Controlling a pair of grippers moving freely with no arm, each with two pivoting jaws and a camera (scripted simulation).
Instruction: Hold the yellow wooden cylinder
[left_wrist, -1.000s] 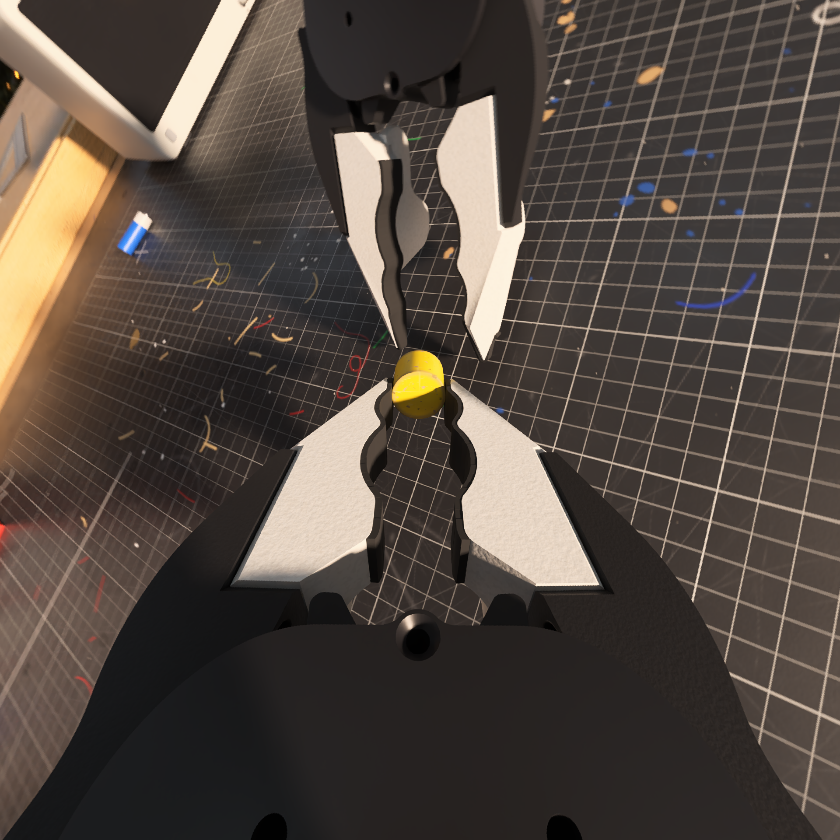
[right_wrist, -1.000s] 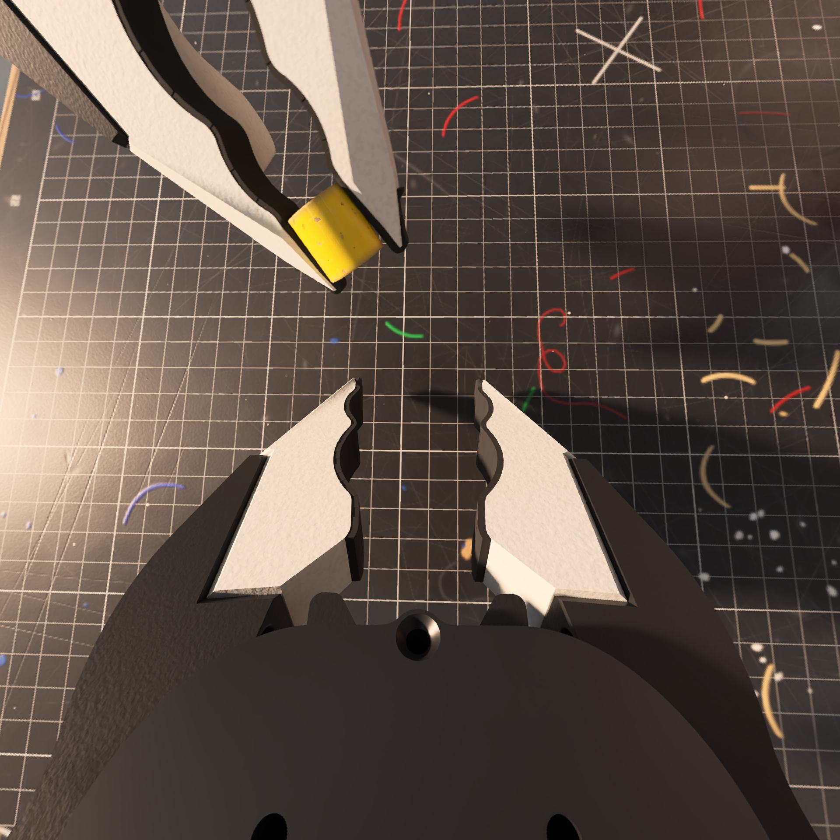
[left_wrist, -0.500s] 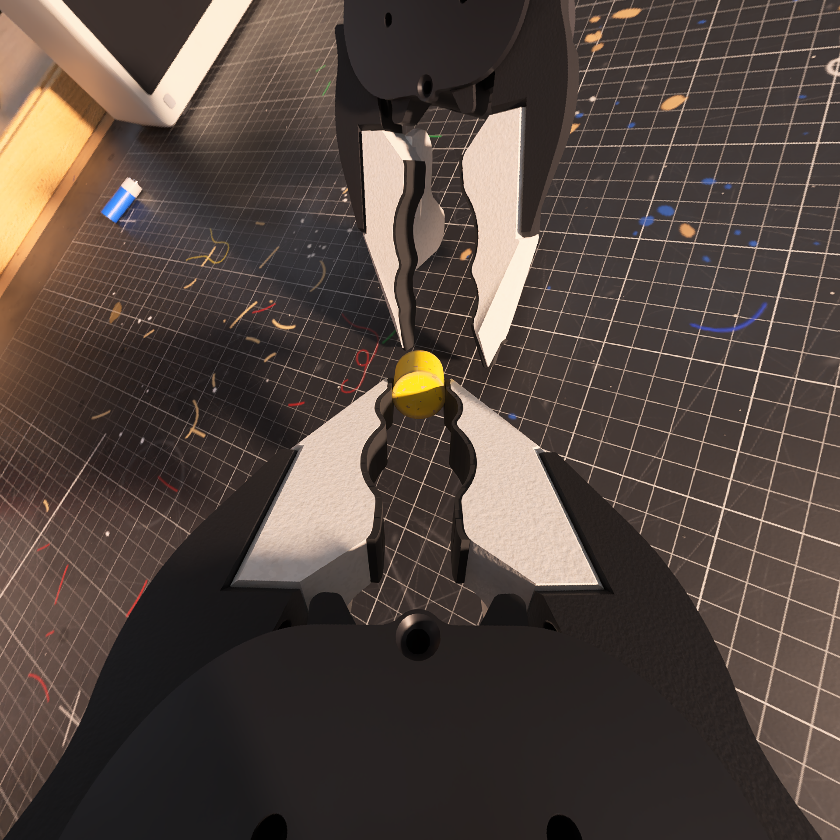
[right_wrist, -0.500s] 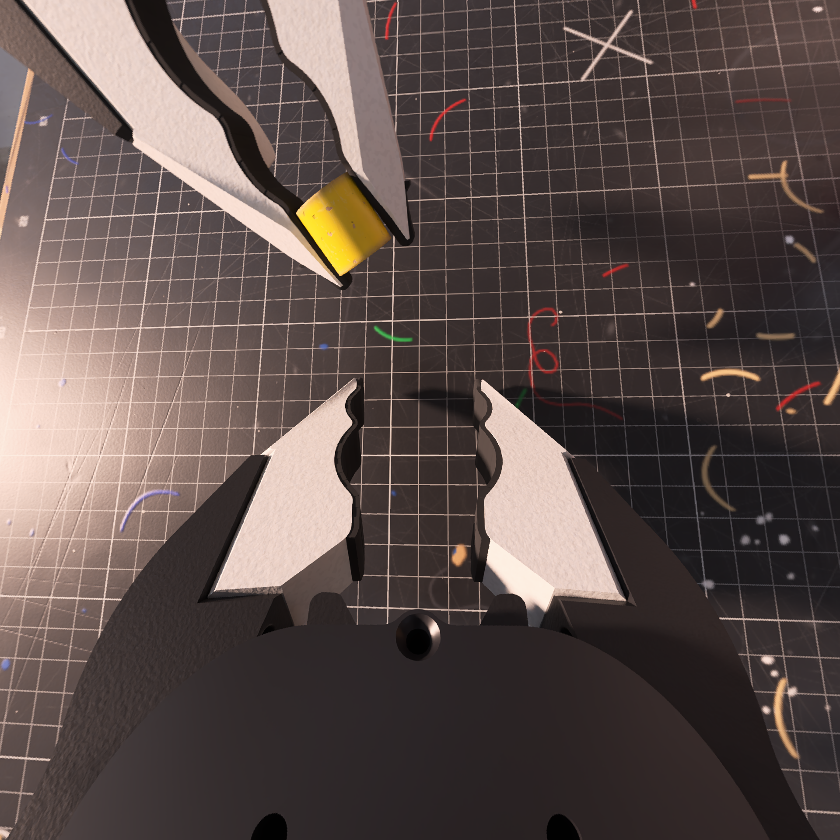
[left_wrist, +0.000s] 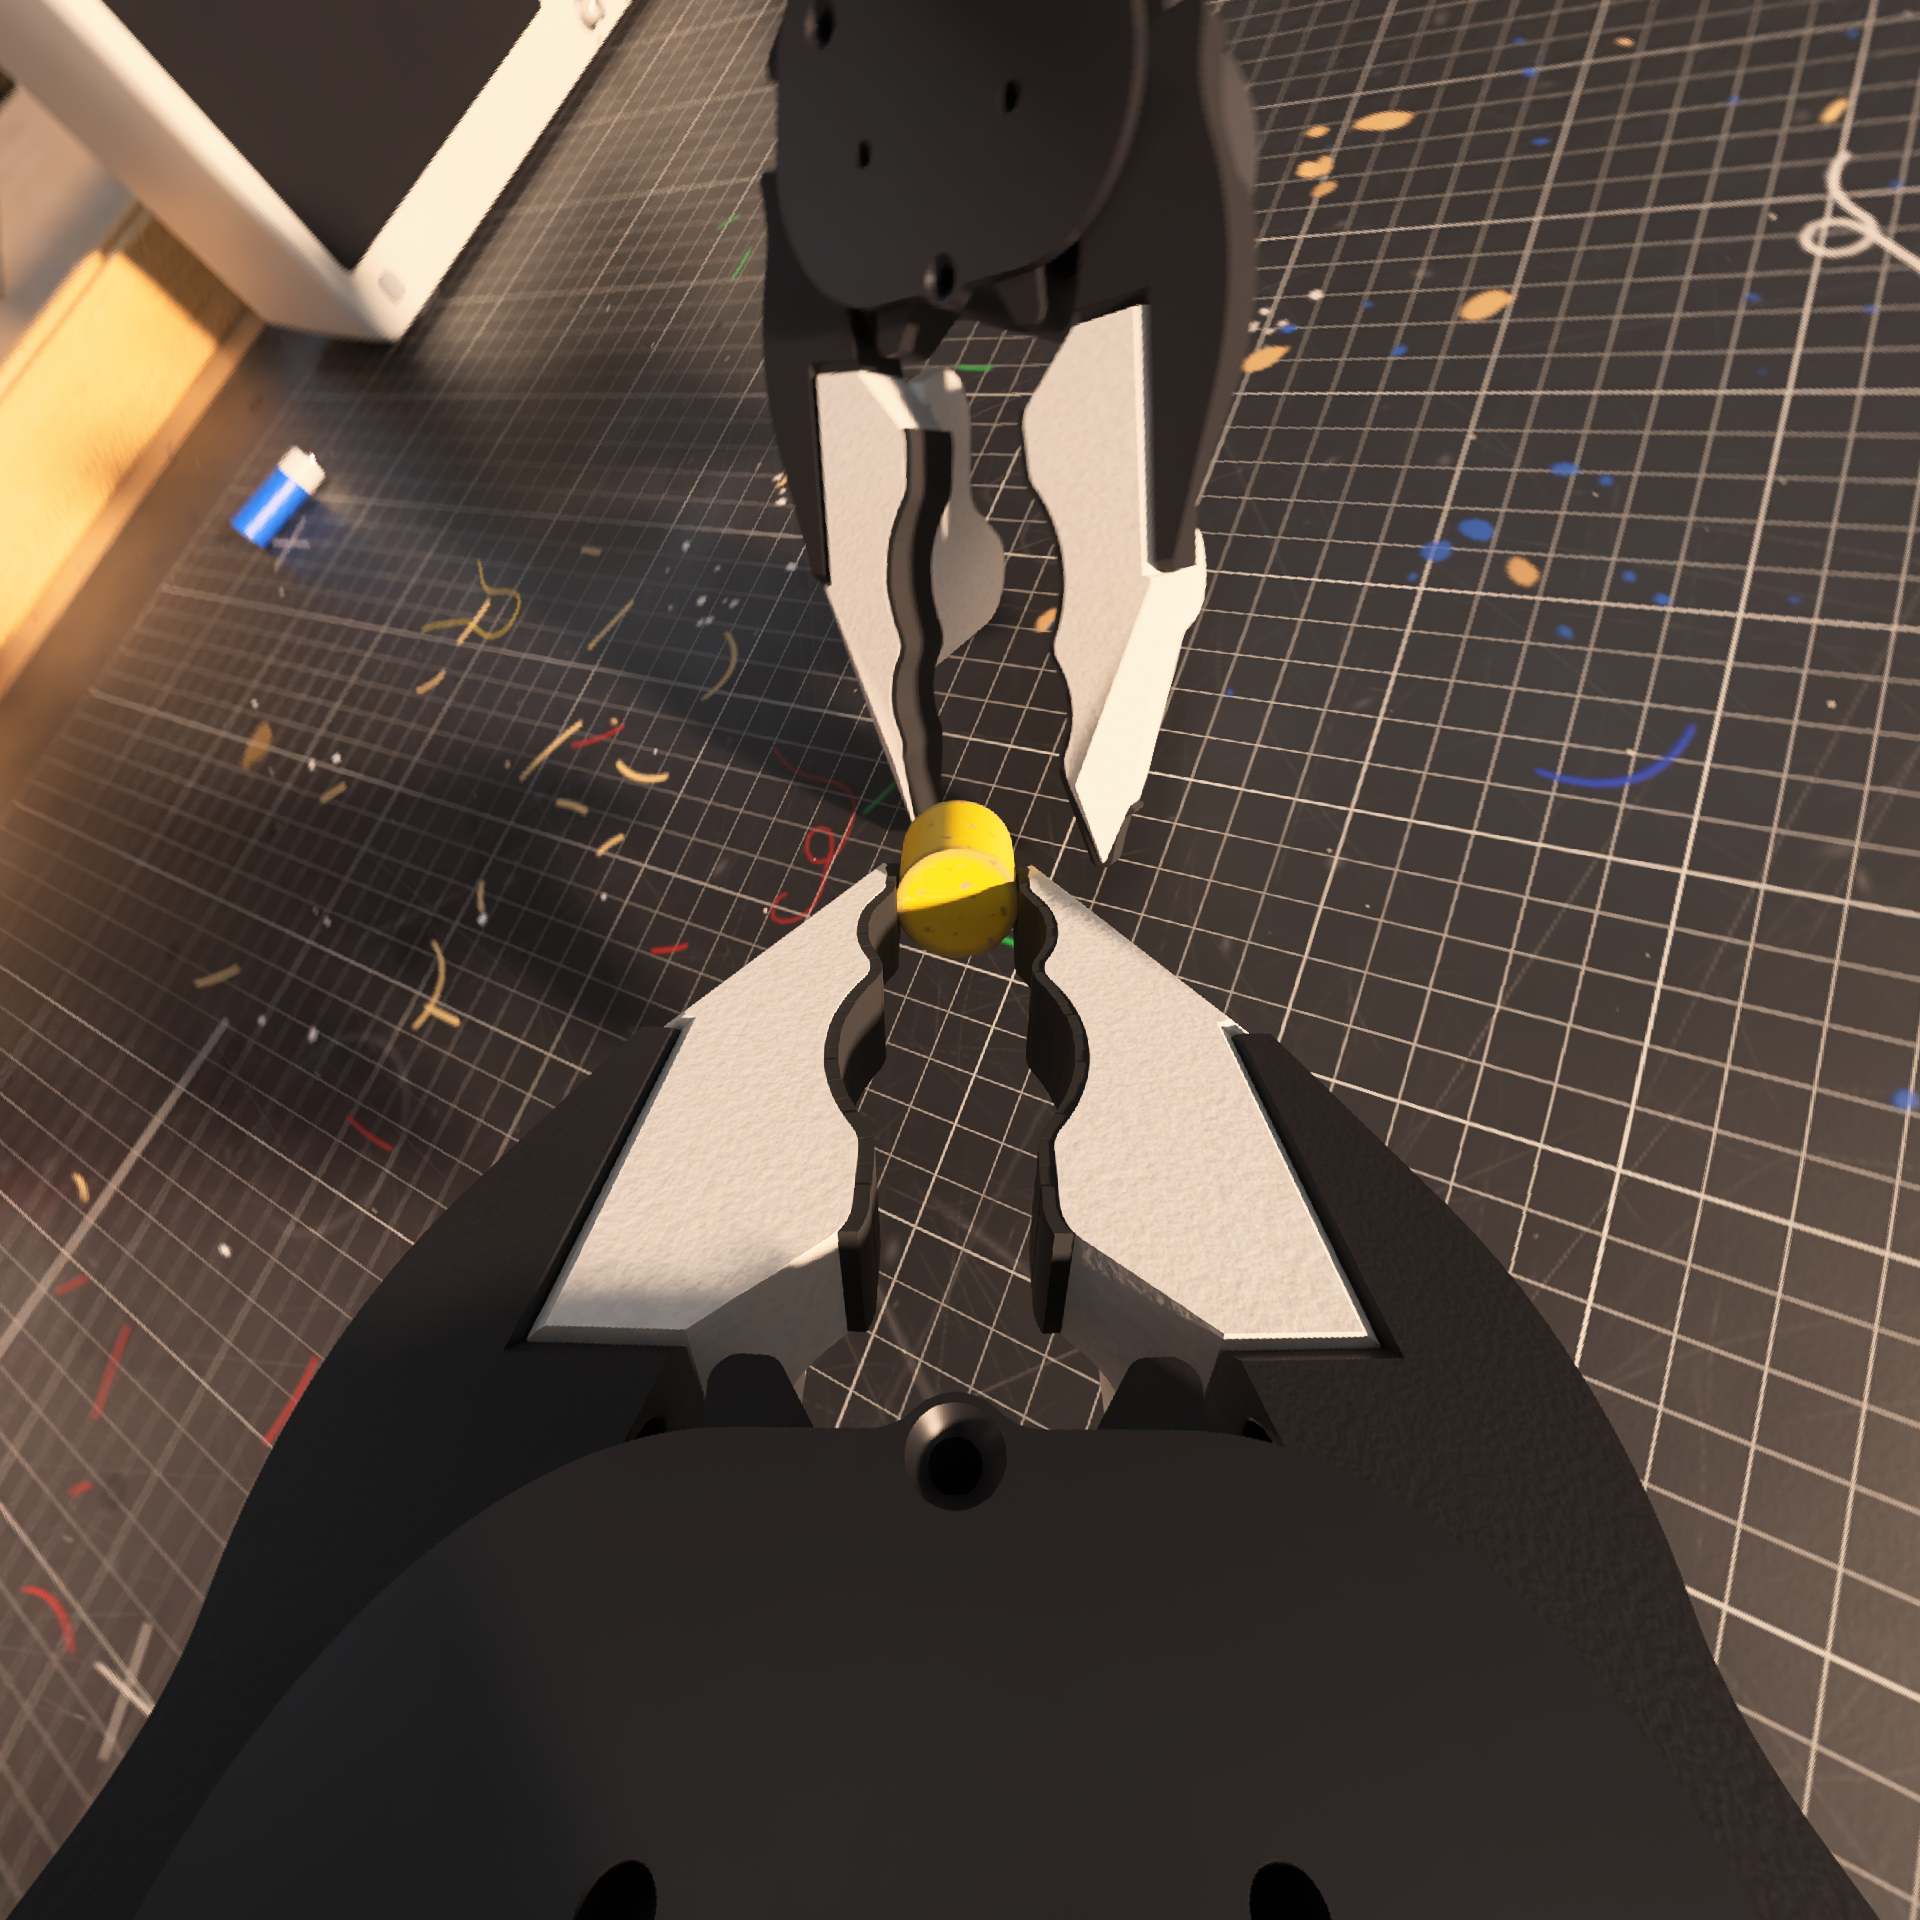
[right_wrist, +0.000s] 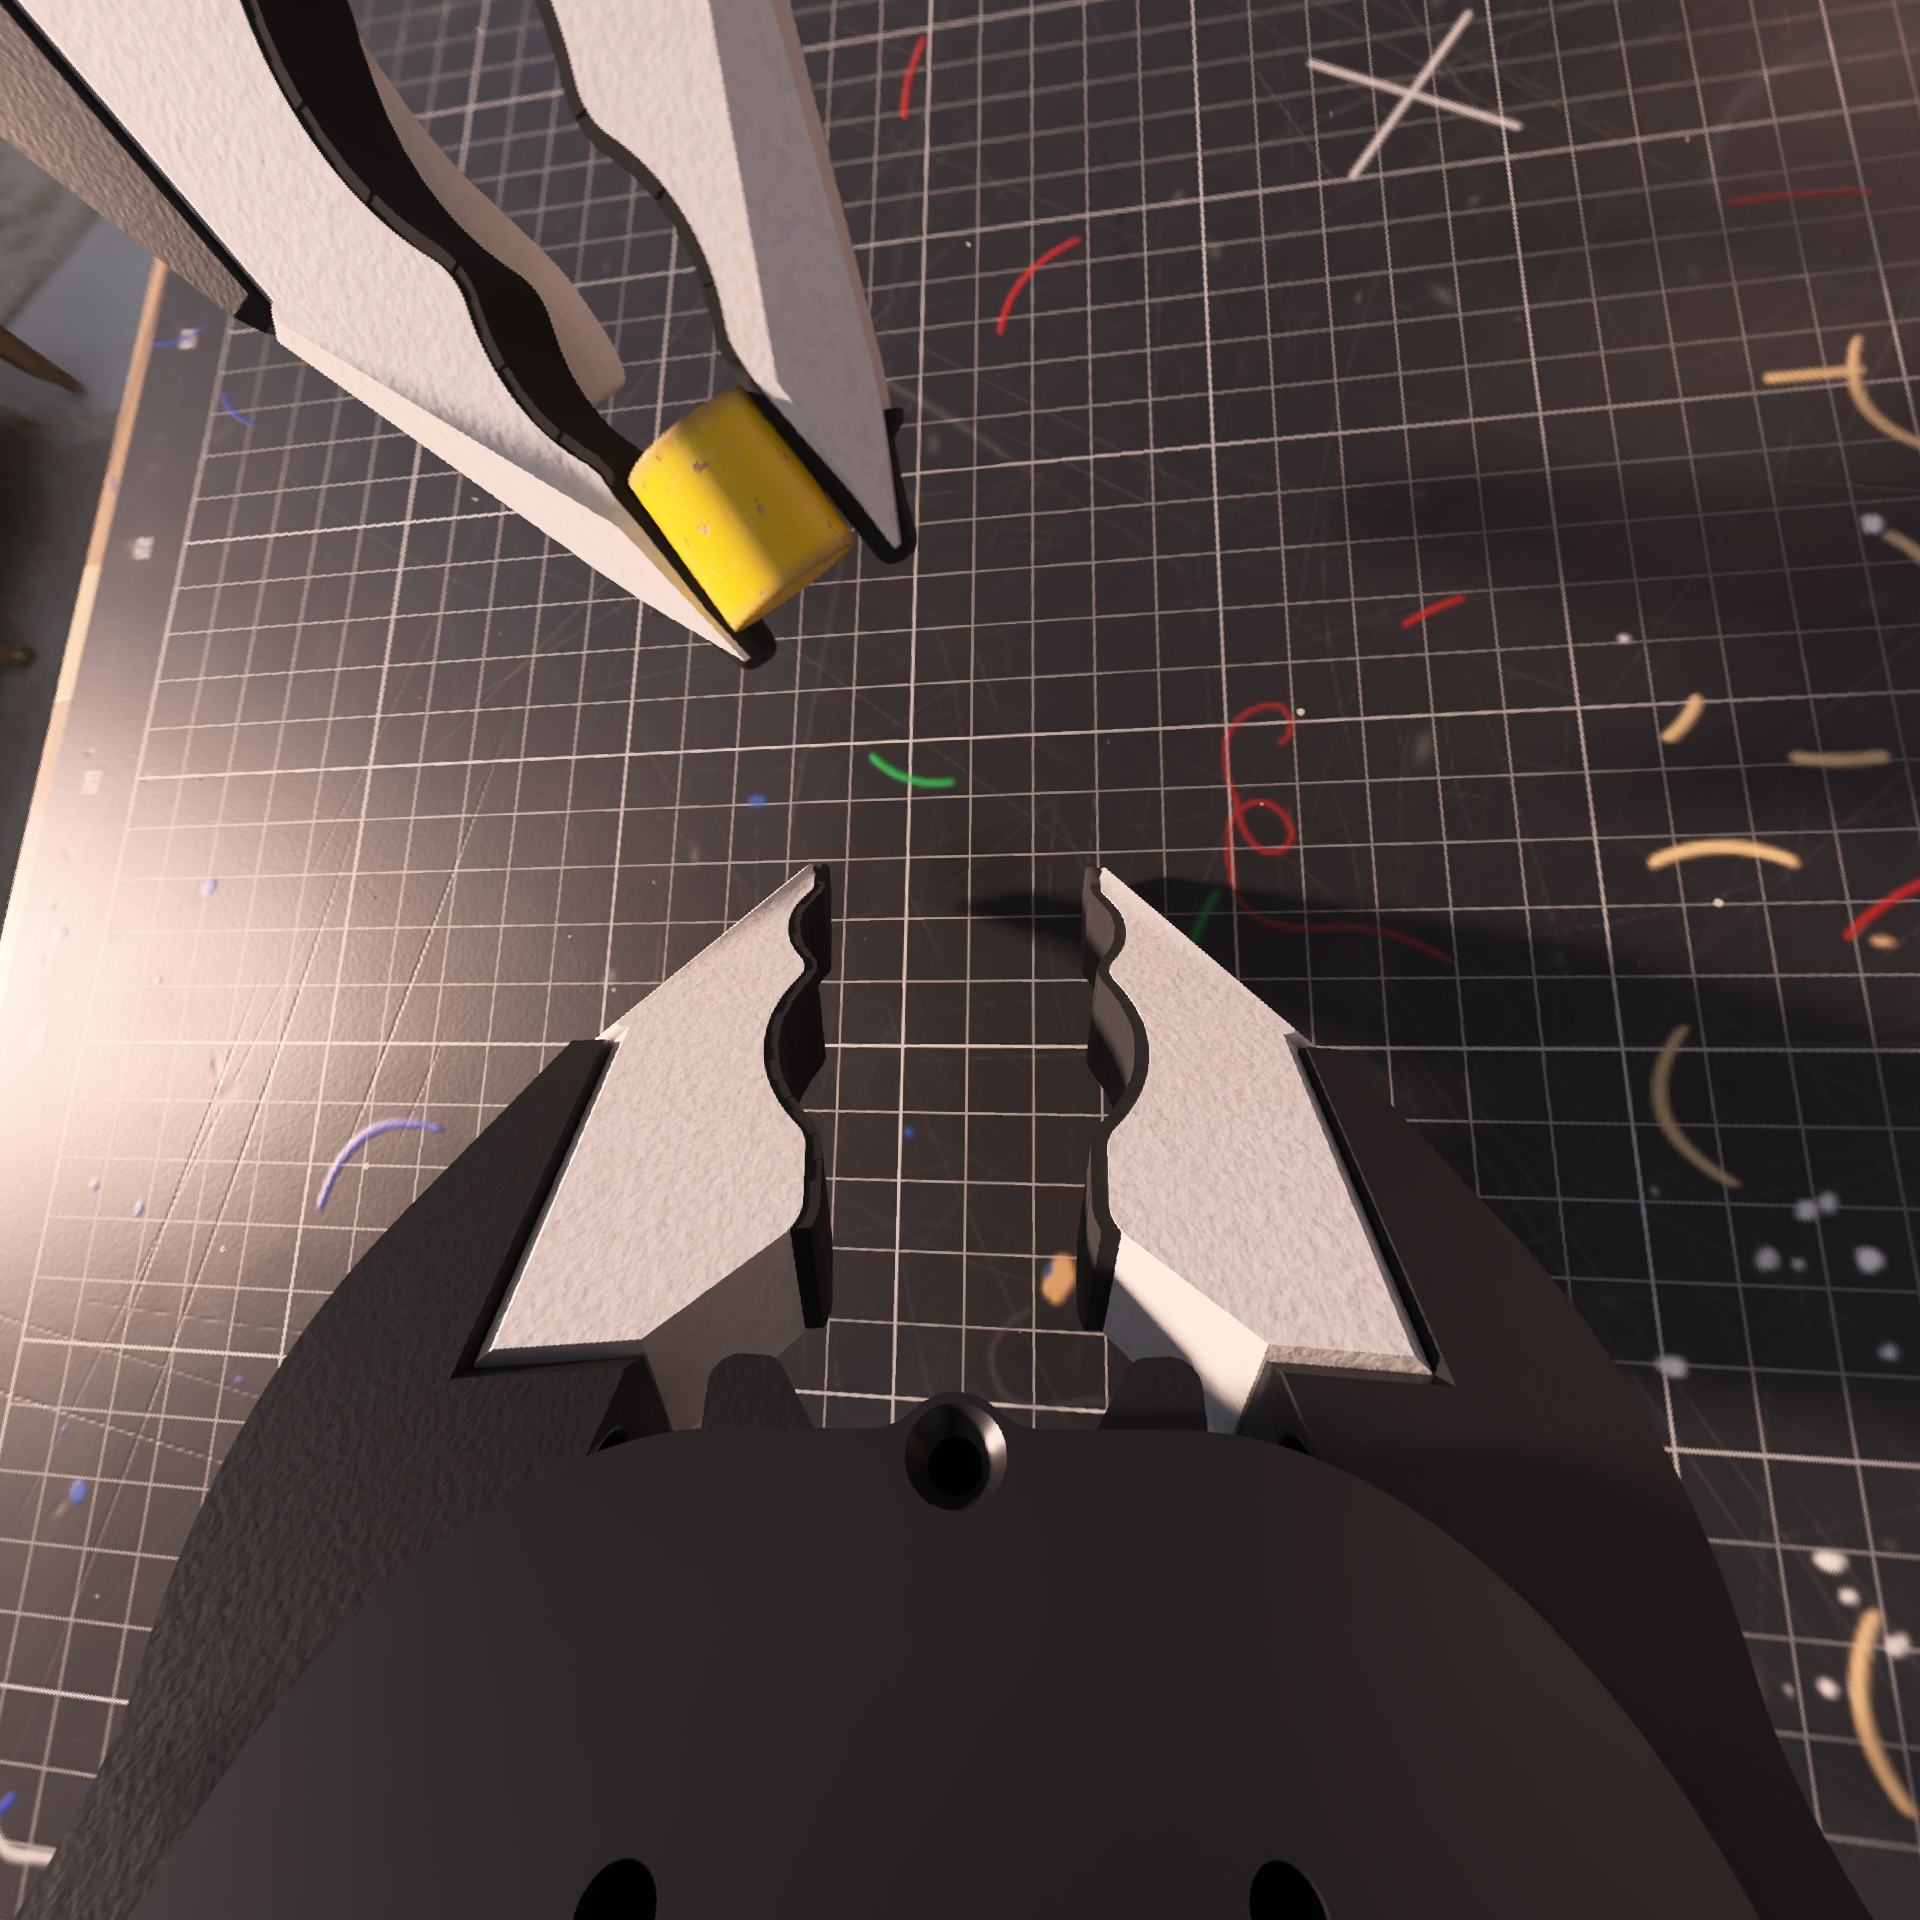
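Left tool (left_wrist: 956, 902) clamped the cylinder (left_wrist: 956, 891) at its tips above the desk (left_wrist: 1558, 935); right tool (right_wrist: 956, 894) stood apart, empty, nearby.

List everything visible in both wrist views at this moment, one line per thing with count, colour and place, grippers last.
yellow wooden cylinder: one, yellow, lying sideways between the left gripper's fingertips, clear of the mat.
cutting mat: one, black with a white grid and coloured scribbles and specks, under everything.
battery: one, blue and white, lying on the mat near its far left edge in the left wrist view.
box: one, white with a dark top, at the upper left corner of the left wrist view.
wooden surface: one strip, tan, beside the mat at the left.
left gripper: one, black with white fingers, shut on the cylinder.
right gripper: one, black with white fingers, open and empty, facing the left one.
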